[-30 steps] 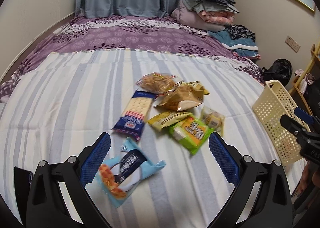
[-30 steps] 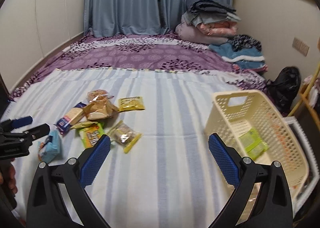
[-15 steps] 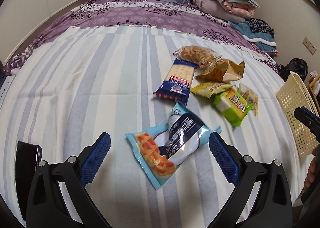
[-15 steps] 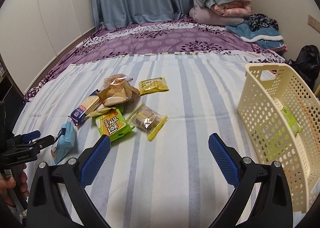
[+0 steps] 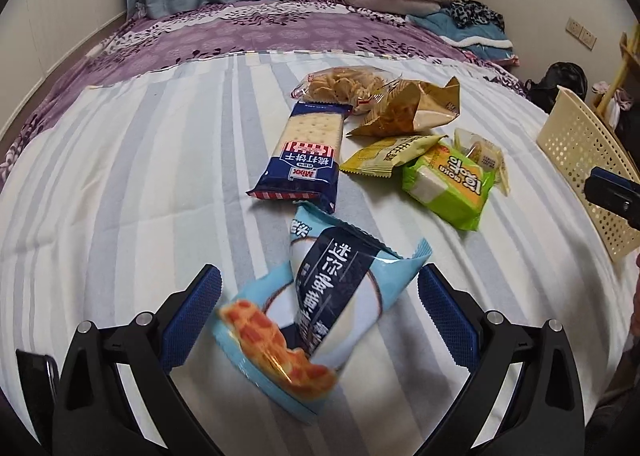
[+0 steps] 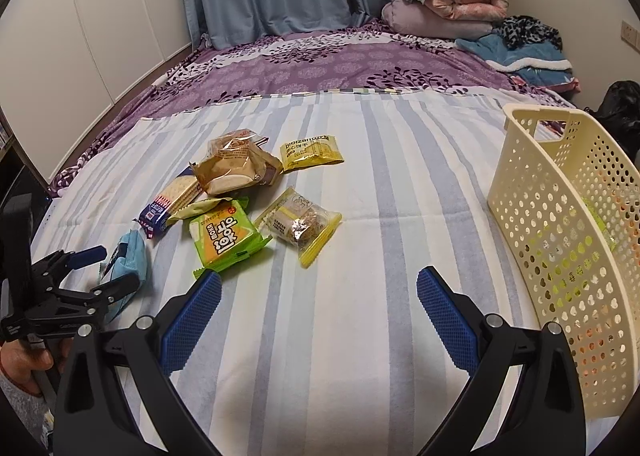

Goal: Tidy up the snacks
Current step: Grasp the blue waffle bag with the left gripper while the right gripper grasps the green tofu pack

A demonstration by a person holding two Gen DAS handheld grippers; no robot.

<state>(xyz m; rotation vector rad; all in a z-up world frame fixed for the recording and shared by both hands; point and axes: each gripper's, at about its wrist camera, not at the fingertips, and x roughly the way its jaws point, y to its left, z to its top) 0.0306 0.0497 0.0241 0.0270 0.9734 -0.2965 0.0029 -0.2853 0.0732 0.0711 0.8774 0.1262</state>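
Closer now than half a second back: left gripper (image 5: 319,308) lowered over the blue pack (image 5: 320,312), jaws spread wide, pack lying between the two blue pads, no clear contact on either side. Seen from the right wrist, left gripper (image 6: 102,270) straddling the blue pack (image 6: 128,268) at the bed's left edge, hand (image 6: 24,360) on its handle. Right gripper (image 6: 319,316) also nearer the striped sheet (image 6: 360,176), jaws spread, nothing between them, hovering over bare cloth. Rest of snacks in a loose cluster past the blue pack: cracker pack (image 5: 304,152) just beyond it, chip bag (image 5: 344,86) at the far end, brown bag (image 5: 412,108) beside that, yellow pack (image 5: 388,154) partly under green pack (image 5: 448,188), clear pack (image 5: 482,152) behind green. One more yellow packet (image 6: 312,152) apart on the far side, right wrist view only. Basket (image 6: 560,236) on the right, well apart from the cluster, green items dimly visible through its holes. Folded bedding (image 6: 448,8) stacked at the far end of the bed.
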